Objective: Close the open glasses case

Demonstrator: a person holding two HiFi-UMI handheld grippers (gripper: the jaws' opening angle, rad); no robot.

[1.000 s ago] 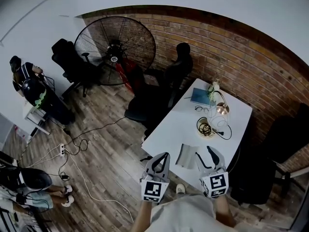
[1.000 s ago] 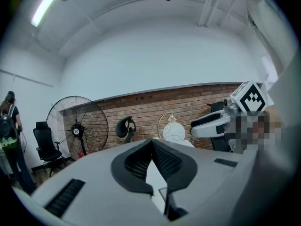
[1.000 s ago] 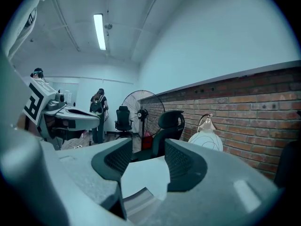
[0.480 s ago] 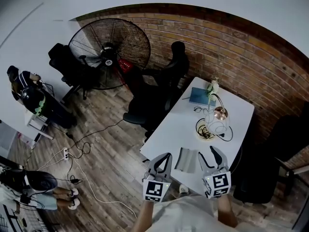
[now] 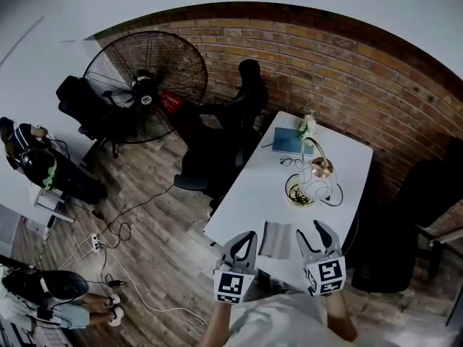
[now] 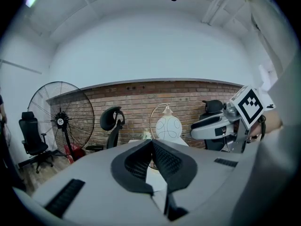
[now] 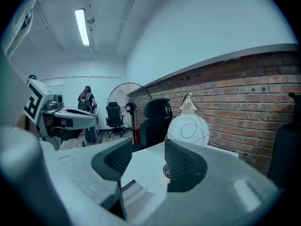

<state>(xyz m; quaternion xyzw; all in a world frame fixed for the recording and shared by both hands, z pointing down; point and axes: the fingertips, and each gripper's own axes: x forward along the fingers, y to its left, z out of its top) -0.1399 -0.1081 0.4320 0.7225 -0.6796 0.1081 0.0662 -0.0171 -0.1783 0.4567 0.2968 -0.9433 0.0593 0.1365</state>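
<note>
The left gripper (image 6: 151, 142) has its jaws pressed together at the tips, with nothing between them; the right gripper (image 7: 148, 149) stands moderately wide and grips nothing, bare tabletop showing through the gap. In the head view both are held side by side at the near end of the white tabletop (image 5: 253, 194), the left one at its near corner, the right one over its near edge; a person's arms run back from them to the bottom of the view.

The case (image 5: 275, 238) lies open and flat on the tabletop's near end, a grey oblong between the two grippers; neither gripper has it between its jaws, and whether either touches it cannot be told.

Further along the tabletop, well apart from the case, stands a lamp (image 5: 318, 168) with a thin arched stem and a round shade, its ring base just beside it and a dark cord trailing to the right; beyond it lie glasses (image 5: 288, 161), then a blue book (image 5: 287, 142), with pale flowers (image 5: 308, 125) at the far end.

A black chair (image 5: 217, 154) stands at the tabletop's left side, a second one behind it near the brick wall (image 5: 347, 71); a big fan (image 5: 145, 78) stands on the wooden floor further left; a person (image 5: 32, 143) sits at the far left.
</note>
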